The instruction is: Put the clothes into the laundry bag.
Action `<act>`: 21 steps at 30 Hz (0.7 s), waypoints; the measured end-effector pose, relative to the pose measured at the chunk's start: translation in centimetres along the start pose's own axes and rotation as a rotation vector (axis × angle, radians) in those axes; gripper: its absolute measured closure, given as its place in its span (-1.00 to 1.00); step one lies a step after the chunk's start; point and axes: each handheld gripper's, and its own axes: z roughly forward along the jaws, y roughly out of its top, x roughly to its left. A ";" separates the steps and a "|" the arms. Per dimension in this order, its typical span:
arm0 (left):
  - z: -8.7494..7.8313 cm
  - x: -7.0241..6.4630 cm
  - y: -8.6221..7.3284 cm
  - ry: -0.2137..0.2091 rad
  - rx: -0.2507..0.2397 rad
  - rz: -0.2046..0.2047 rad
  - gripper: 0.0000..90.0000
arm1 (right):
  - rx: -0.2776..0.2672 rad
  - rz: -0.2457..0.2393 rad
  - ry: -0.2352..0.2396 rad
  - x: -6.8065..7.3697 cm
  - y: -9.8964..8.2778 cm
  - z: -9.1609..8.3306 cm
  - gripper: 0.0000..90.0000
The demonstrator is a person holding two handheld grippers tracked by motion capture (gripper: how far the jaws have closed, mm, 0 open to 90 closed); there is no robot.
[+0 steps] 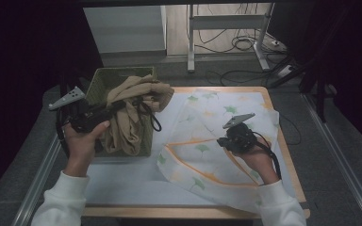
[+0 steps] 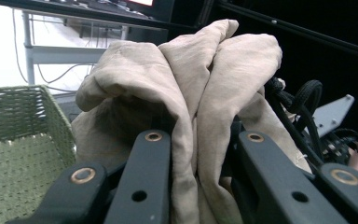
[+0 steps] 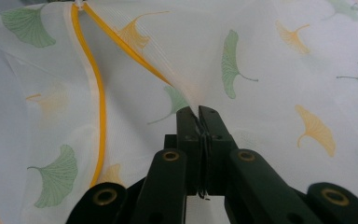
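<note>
In the high view the left gripper (image 1: 104, 113) holds a bunched tan garment (image 1: 131, 113) over the near edge of the green woven basket (image 1: 104, 77) at about ten o'clock on the table (image 1: 193, 212), while the right gripper (image 1: 224, 141) pinches the white mesh bag (image 1: 207, 155) with ginkgo prints at about four o'clock. In the left gripper view the jaws are clamped on a thick fold of the garment (image 2: 191, 93); it looks soft, limp and light, likely to drape and slide, so a grip on gathered layers seems safest. In the right gripper view the jaws are closed tight on a thin edge of the bag (image 3: 261, 60) beside its orange trim (image 3: 98, 93); the fabric appears flimsy and slippery, best taken at that hem.
</note>
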 end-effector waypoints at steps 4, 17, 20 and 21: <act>0.0 -0.5 -0.1 -0.011 0.005 0.007 0.77 | 0.000 0.010 0.002 0.0 0.0 -0.1 0.93; 0.0 -1.7 -0.7 -0.055 0.018 0.014 0.77 | 0.005 0.005 0.003 0.0 0.0 0.0 0.93; 0.1 -2.0 -0.7 -0.068 0.020 0.013 0.77 | 0.003 0.000 0.002 0.0 0.0 0.1 0.93; 0.1 -2.1 -0.7 -0.074 0.022 0.013 0.77 | 0.003 -0.001 0.002 0.0 0.0 0.1 0.93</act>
